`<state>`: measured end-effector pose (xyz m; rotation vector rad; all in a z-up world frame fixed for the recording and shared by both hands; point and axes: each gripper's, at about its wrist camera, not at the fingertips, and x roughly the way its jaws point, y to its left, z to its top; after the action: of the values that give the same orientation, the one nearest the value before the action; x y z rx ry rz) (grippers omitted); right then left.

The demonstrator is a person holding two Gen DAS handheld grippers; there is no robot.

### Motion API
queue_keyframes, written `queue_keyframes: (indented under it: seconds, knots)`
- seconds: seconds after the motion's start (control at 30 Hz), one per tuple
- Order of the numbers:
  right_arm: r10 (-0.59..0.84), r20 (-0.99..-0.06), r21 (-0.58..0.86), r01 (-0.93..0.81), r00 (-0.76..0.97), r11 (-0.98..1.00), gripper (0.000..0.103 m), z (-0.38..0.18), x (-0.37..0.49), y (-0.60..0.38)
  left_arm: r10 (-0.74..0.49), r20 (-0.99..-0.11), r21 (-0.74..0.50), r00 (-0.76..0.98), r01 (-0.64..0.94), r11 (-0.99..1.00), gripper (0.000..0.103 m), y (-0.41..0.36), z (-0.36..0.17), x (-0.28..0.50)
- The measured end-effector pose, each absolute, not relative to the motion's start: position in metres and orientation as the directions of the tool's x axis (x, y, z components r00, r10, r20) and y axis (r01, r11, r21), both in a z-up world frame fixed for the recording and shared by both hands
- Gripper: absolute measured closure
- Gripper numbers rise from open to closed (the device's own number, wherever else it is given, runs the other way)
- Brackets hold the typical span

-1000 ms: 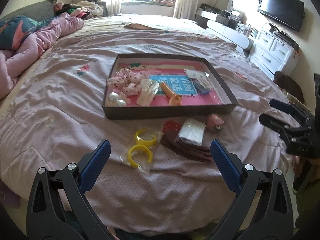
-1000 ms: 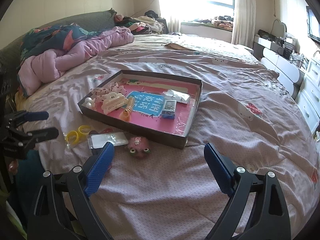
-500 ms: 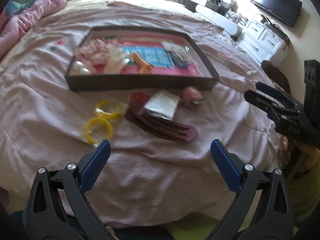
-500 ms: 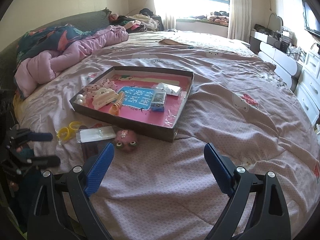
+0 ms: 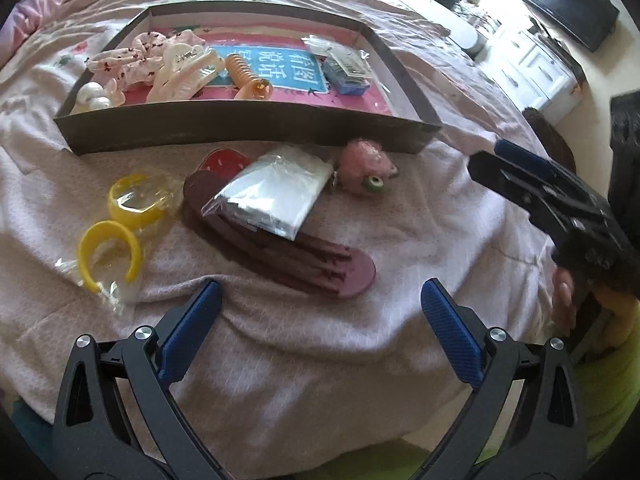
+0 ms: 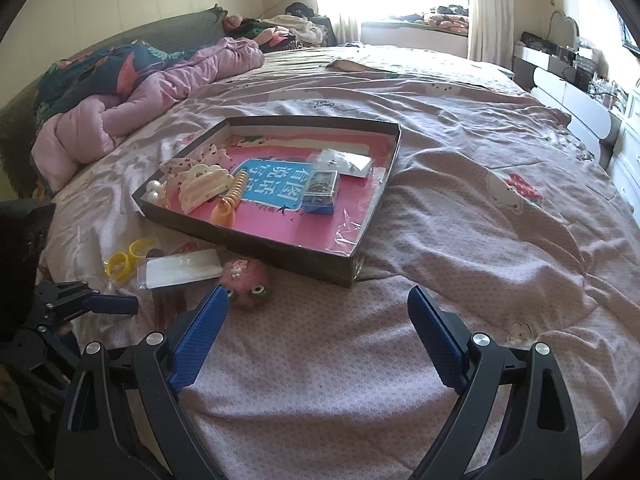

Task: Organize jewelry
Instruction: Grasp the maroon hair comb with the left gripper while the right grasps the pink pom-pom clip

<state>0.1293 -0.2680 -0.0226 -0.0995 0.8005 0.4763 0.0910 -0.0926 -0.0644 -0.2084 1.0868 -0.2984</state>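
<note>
A shallow dark box (image 5: 248, 124) (image 6: 280, 246) lies on the bed, holding a cream hair claw (image 5: 184, 70), an orange coil tie (image 5: 244, 74), pearls and a blue packet (image 5: 346, 72). In front of it lie two yellow rings in plastic (image 5: 120, 220), a clear silver packet (image 5: 272, 192) on maroon hair clips (image 5: 320, 268), and a pink fuzzy toy (image 5: 366, 168) (image 6: 248, 284). My left gripper (image 5: 320, 308) is open just short of the clips, holding nothing. My right gripper (image 6: 318, 316) is open over the bedspread right of the toy, holding nothing.
The pink bedspread (image 6: 480, 220) stretches wide to the right and behind the box. A heaped pink and blue duvet (image 6: 132, 88) lies at the back left. White drawers (image 5: 532, 64) and a television (image 5: 568, 0) stand beyond the bed's right edge.
My left gripper has moved forward and down toward the loose items, which now look much closer. My right gripper has moved closer to the box and toy. Both stayed open.
</note>
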Motion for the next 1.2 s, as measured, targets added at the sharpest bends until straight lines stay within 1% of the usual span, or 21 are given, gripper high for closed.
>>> queue_keyframes:
  seconds: [0.33,0.37,0.4,0.5,0.53,0.57,0.6,0.63,0.73,0.8,0.87,0.93,0.97,1.07,1.13,1.2]
  knots:
    - [0.375,-0.716,0.091,-0.454,0.588,0.886,0.015,-0.025,0.134,-0.263,-0.311,-0.841,-0.303,0.443,0.089,0.949,0.012,-0.089,-0.07,0.112]
    - [0.378,-0.718,0.092,-0.459,0.585,0.883,0.015,-0.026,0.135,-0.261,-0.299,-0.845,-0.291,0.444,0.09,0.953,0.016,-0.089,-0.07,0.112]
    - [0.38,-0.721,0.09,-0.466,0.579,0.88,0.015,-0.027,0.136,-0.259,-0.288,-0.848,-0.278,0.445,0.09,0.956,0.023,-0.088,-0.07,0.112]
    - [0.39,-0.73,0.094,-0.483,0.561,0.87,0.017,-0.032,0.138,-0.252,-0.281,-0.853,-0.264,0.44,0.1,0.959,0.035,-0.083,-0.071,0.11]
    - [0.397,-0.734,0.1,-0.49,0.552,0.866,0.019,-0.034,0.139,-0.25,-0.284,-0.852,-0.265,0.44,0.104,0.959,0.041,-0.08,-0.07,0.108]
    - [0.403,-0.735,0.105,-0.496,0.545,0.862,0.02,-0.035,0.14,-0.248,-0.285,-0.852,-0.266,0.439,0.105,0.958,0.044,-0.077,-0.07,0.107]
    - [0.415,-0.738,0.115,-0.507,0.532,0.854,0.022,-0.037,0.142,-0.245,-0.288,-0.851,-0.269,0.439,0.107,0.957,0.049,-0.075,-0.07,0.106]
    - [0.421,-0.742,0.122,-0.513,0.521,0.85,0.025,-0.039,0.143,-0.243,-0.292,-0.85,-0.273,0.438,0.108,0.956,0.052,-0.072,-0.069,0.104]
    - [0.441,-0.753,0.142,-0.534,0.489,0.834,0.03,-0.045,0.148,-0.233,-0.305,-0.848,-0.285,0.433,0.112,0.952,0.064,-0.063,-0.07,0.098]
    - [0.453,-0.762,0.159,-0.545,0.462,0.823,0.035,-0.05,0.151,-0.226,-0.309,-0.848,-0.29,0.43,0.111,0.95,0.07,-0.058,-0.069,0.094]
    - [0.464,-0.768,0.173,-0.555,0.442,0.814,0.039,-0.055,0.154,-0.22,-0.319,-0.847,-0.304,0.426,0.105,0.947,0.072,-0.053,-0.069,0.092]
    - [0.464,-0.777,0.177,-0.56,0.425,0.809,0.046,-0.061,0.158,-0.213,-0.324,-0.846,-0.315,0.424,0.093,0.944,0.073,-0.048,-0.069,0.09]
    - [0.464,-0.779,0.178,-0.562,0.42,0.808,0.047,-0.063,0.159,-0.211,-0.322,-0.846,-0.314,0.425,0.09,0.945,0.073,-0.047,-0.069,0.089]
    - [0.464,-0.784,0.181,-0.563,0.412,0.807,0.056,-0.069,0.162,-0.206,-0.304,-0.852,-0.301,0.426,0.078,0.951,0.073,-0.048,-0.07,0.09]
    - [0.483,-0.776,0.202,-0.567,0.405,0.799,0.069,-0.07,0.162,-0.206,-0.292,-0.856,-0.289,0.427,0.075,0.955,0.073,-0.05,-0.071,0.093]
    - [0.479,-0.774,0.194,-0.564,0.414,0.802,0.07,-0.069,0.161,-0.205,-0.271,-0.861,-0.264,0.431,0.078,0.961,0.073,-0.054,-0.072,0.096]
